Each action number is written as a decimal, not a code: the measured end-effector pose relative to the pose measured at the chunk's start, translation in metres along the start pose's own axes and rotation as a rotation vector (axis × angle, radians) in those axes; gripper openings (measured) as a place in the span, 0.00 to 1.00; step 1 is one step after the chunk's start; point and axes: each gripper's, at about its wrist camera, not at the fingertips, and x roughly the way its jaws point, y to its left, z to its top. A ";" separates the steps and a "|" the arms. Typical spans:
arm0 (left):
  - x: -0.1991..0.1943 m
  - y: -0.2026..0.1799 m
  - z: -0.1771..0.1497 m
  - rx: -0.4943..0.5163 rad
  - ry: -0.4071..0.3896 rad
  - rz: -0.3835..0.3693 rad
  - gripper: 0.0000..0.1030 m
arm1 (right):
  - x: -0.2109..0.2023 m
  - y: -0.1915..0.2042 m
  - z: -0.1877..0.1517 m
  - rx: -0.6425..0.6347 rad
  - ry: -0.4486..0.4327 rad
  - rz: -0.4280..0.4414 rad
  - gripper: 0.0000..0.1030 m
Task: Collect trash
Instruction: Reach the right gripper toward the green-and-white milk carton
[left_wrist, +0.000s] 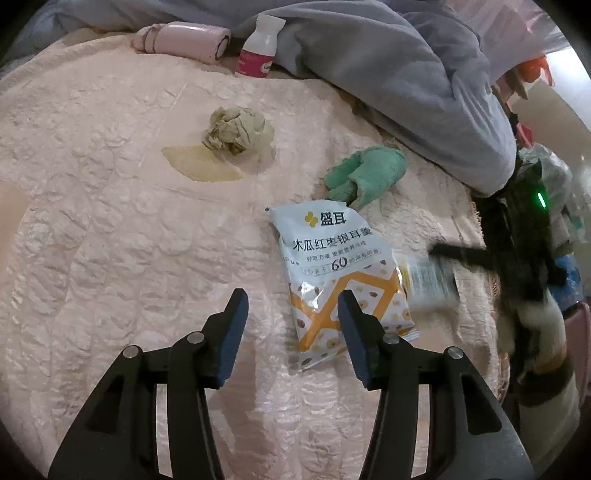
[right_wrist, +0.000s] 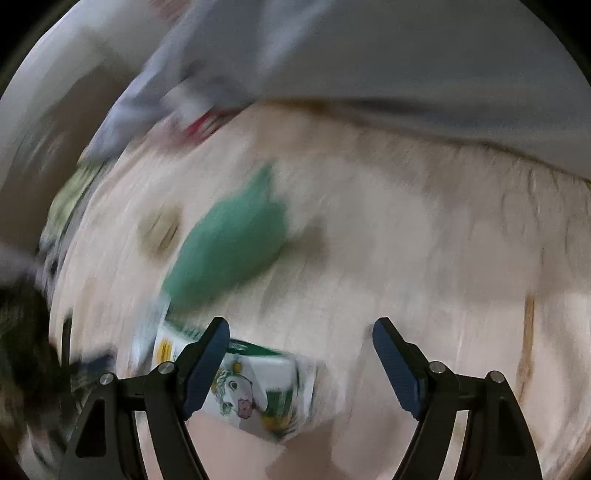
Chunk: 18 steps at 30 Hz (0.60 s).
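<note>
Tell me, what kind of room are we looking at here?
Most likely a bedroom: everything lies on a bed. A quilted pink bedspread covers the surface, a rumpled grey duvet is heaped at its far side, and litter such as a snack packet and crumpled tissue sits on top.

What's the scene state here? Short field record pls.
surface: pink quilt
left claw: open, above the quilt, snack bag partly between its fingers
right claw: open, over a cow-print carton; view motion-blurred
other trash: crumpled tissue
other items: green cloth, bottle, pink roll, grey blanket
stain: yellowish patch beside the tissue
held: nothing
</note>
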 end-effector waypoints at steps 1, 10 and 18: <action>0.000 0.001 0.000 -0.001 -0.002 -0.007 0.50 | -0.004 0.006 -0.013 -0.032 0.029 0.021 0.75; 0.002 0.002 0.003 -0.025 0.017 -0.026 0.51 | -0.054 0.056 -0.069 -0.290 -0.031 0.036 0.79; 0.010 0.008 0.008 -0.054 0.029 -0.025 0.51 | -0.004 0.101 -0.078 -0.651 0.082 -0.068 0.90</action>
